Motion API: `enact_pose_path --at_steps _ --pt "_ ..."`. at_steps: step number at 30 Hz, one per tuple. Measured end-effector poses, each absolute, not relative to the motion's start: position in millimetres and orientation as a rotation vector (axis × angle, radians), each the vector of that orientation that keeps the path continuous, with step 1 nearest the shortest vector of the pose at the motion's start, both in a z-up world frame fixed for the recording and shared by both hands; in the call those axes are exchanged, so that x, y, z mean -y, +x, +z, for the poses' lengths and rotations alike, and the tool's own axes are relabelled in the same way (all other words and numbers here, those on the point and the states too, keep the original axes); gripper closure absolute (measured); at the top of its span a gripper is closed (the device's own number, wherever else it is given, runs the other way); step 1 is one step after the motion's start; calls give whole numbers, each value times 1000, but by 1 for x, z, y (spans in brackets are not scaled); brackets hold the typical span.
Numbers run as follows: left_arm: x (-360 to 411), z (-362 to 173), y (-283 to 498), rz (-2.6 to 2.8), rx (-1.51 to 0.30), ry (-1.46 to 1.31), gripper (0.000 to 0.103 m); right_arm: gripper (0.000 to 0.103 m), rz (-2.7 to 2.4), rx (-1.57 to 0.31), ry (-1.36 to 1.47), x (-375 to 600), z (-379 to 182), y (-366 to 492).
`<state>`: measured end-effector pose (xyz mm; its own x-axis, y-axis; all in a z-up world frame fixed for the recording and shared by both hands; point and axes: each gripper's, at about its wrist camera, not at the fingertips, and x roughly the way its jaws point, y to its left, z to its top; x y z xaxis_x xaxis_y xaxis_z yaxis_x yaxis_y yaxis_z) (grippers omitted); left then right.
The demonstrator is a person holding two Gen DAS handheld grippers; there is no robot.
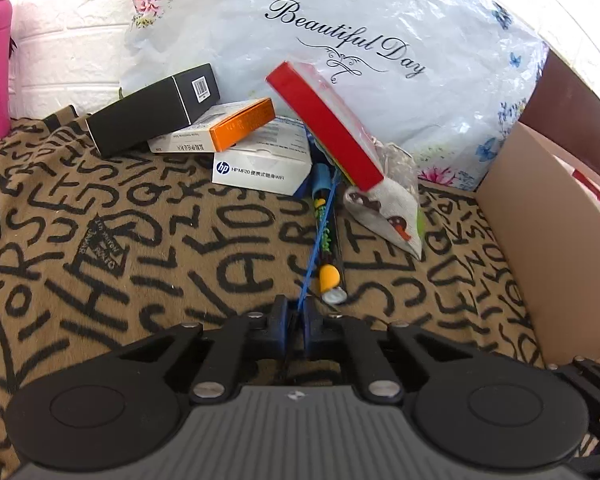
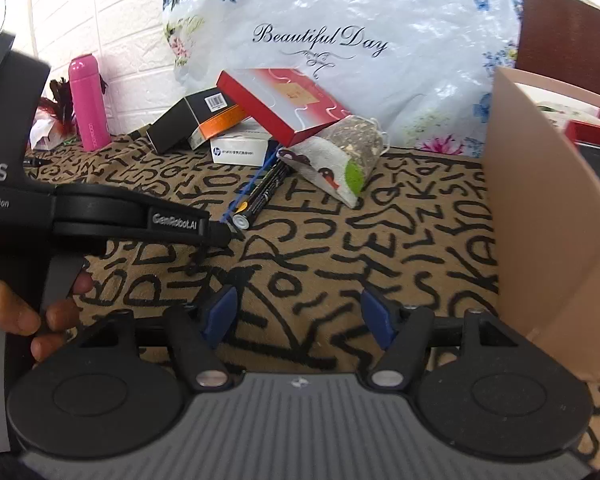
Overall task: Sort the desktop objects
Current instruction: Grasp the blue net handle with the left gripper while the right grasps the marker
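Observation:
My left gripper (image 1: 297, 312) is shut on the near end of a thin blue strap (image 1: 318, 236) that runs back under the pile. Beside the strap lies a black tube (image 1: 329, 256) with yellow and green print; the tube also shows in the right wrist view (image 2: 262, 196). The pile holds a red flat box (image 1: 326, 120), a white HP box (image 1: 260, 164), an orange box (image 1: 240, 124), a black box (image 1: 152, 112) and a cloth pouch (image 1: 388, 216). My right gripper (image 2: 298, 316) is open and empty above the cloth. The left gripper (image 2: 220, 232) shows at its left.
A cardboard box (image 1: 540, 240) stands at the right, also in the right wrist view (image 2: 548, 208). A white plastic bag (image 1: 340, 40) leans on the brick wall behind the pile. A pink bottle (image 2: 89, 100) stands at the back left. A patterned brown cloth (image 2: 340, 248) covers the table.

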<state>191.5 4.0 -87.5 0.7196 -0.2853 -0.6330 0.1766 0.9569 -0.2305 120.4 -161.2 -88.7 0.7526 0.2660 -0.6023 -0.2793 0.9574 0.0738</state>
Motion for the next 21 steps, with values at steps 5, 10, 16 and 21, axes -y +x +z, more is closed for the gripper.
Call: enact_pose_path --at_steps 5,10,16,21 --pt "-18 -85 192 -243 -711 -191 96 44 317 -647 -42 149 -91 137" --pt "-34 -80 183 -246 -687 -211 96 47 353 -632 -63 130 -92 157" --pt "-59 -75 163 -231 -676 -251 100 51 380 -612 -90 109 -93 175" --pt "-69 -78 154 -239 -704 -297 100 58 373 -611 -93 100 -99 191"
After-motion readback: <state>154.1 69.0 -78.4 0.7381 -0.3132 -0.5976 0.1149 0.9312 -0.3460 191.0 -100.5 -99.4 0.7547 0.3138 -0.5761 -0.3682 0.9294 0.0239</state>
